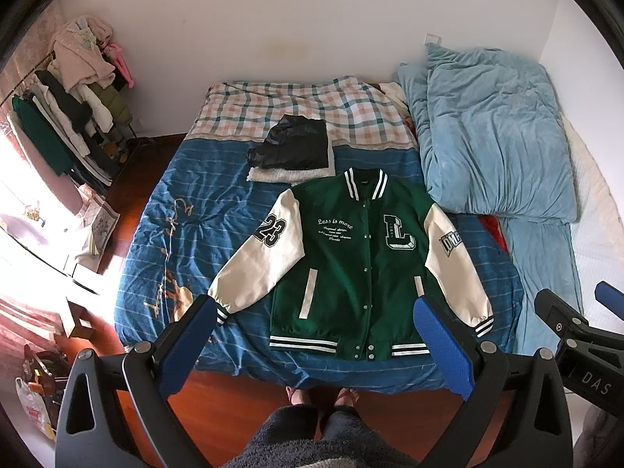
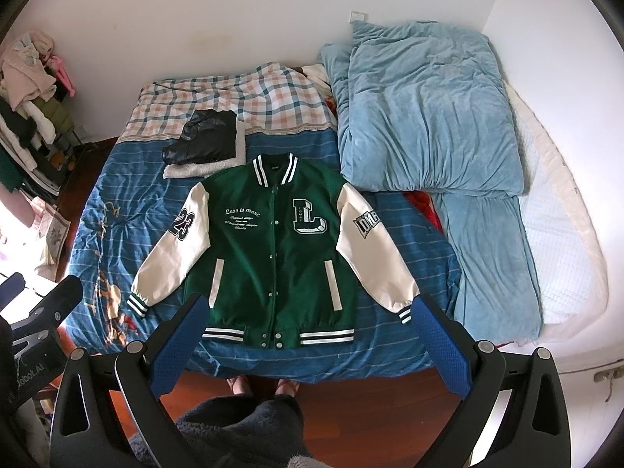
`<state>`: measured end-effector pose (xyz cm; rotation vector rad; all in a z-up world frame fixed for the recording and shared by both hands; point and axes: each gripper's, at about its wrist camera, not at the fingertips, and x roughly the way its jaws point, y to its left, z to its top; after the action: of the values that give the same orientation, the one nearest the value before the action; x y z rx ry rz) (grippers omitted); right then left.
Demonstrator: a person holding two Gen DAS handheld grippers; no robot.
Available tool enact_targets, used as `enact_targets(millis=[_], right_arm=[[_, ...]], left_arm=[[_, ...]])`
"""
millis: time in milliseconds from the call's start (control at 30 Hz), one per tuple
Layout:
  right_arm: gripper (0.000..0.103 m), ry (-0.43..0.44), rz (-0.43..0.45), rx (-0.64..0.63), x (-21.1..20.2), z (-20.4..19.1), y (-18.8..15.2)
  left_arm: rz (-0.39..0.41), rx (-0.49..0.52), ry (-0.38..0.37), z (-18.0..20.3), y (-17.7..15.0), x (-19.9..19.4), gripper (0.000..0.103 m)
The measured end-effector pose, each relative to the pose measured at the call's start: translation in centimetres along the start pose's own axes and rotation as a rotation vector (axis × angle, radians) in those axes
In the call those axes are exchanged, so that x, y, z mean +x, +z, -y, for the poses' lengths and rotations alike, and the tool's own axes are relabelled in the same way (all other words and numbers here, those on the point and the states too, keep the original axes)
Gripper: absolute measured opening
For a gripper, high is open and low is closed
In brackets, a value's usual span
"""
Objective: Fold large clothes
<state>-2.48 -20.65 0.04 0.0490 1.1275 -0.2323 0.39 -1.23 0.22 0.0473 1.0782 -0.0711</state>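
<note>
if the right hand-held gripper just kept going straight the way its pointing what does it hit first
Most likely the green varsity jacket lying flat on the bed. The open right hand-held gripper frames the jacket's striped hem, with nothing visible between, though depth is hard to judge through the fisheye.

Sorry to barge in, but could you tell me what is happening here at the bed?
A person stands at the foot of the bed, holding the left gripper and right gripper open above a green varsity jacket. It lies flat, snapped shut, sleeves spread, not yet folded. A folded black garment sits behind its collar.
</note>
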Motion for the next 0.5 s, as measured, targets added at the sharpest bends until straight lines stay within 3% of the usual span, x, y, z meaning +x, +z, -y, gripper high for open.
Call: enact_targets(millis=[500], right_arm=[[0.103,0.003,-0.01,0.001,-0.2,0.2,0.8]], left_arm=[[0.003,0.005,-0.002,0.1,0.2,0.0,0.103]])
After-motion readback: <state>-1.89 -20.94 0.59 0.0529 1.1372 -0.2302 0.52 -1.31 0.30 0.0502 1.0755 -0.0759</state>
